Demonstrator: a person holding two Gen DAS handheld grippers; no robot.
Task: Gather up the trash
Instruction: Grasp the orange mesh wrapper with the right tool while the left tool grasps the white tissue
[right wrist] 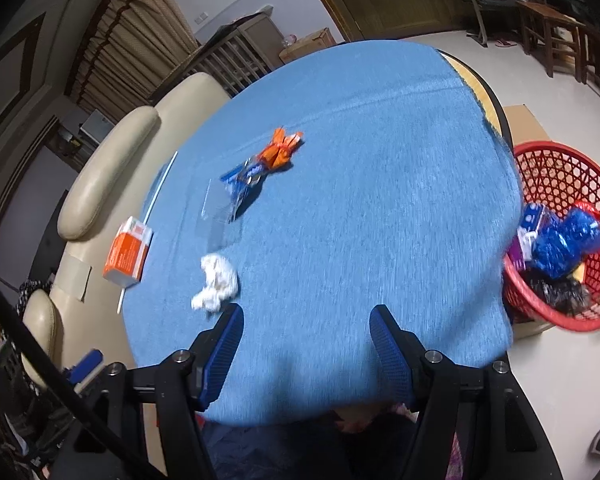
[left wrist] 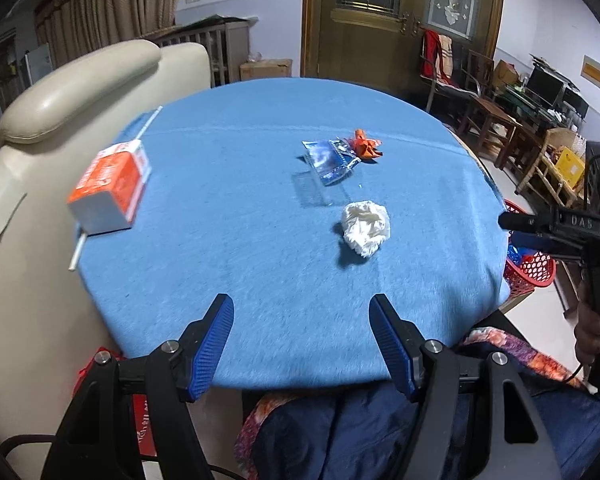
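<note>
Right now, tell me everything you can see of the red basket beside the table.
The red basket is round, apparently plastic, with open lattice walls and a solid rim. It stands upright on the pale floor at the right edge of the blue-covered table, with a cardboard box behind it. Inside lie crumpled blue wrappers and something dark. Neither claw touches it.

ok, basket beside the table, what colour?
Red lattice basket, clearest in the right wrist view.
</note>
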